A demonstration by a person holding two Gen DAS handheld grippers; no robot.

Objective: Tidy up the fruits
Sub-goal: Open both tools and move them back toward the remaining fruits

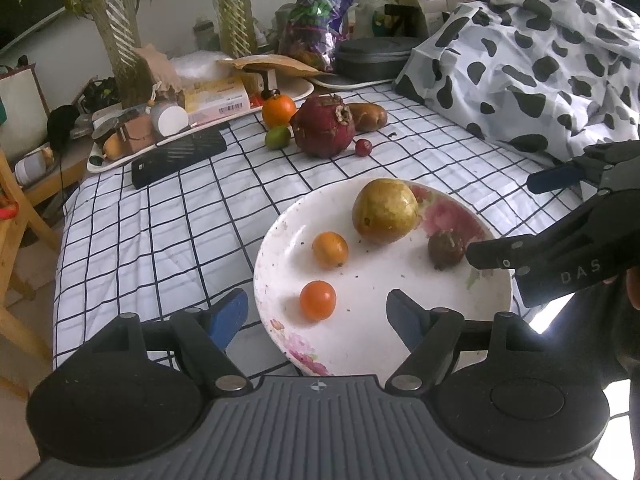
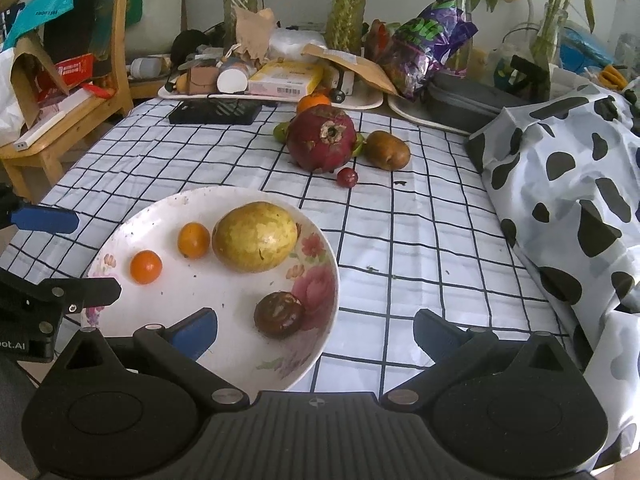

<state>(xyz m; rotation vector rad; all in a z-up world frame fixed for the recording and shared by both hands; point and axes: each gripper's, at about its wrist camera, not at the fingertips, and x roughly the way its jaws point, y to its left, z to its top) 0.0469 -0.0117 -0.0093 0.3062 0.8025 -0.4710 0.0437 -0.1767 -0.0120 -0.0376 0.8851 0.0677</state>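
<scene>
Both grippers hover empty at the near edge of the flowered plate [image 2: 320, 248], which sits on the checked cloth [image 2: 420, 248] of the bench. The left gripper [image 1: 318, 316] has its jaws spread wide around a small orange fruit [image 1: 318, 300]; the right gripper [image 2: 316, 330] is equally wide, beside a dark wrinkled fruit [image 2: 279, 314]. A big yellow fruit [image 2: 255, 237] already lies on the plate. The red dragon fruit [image 2: 321, 138] and its neighbours wait farther back, likely next for collection.
</scene>
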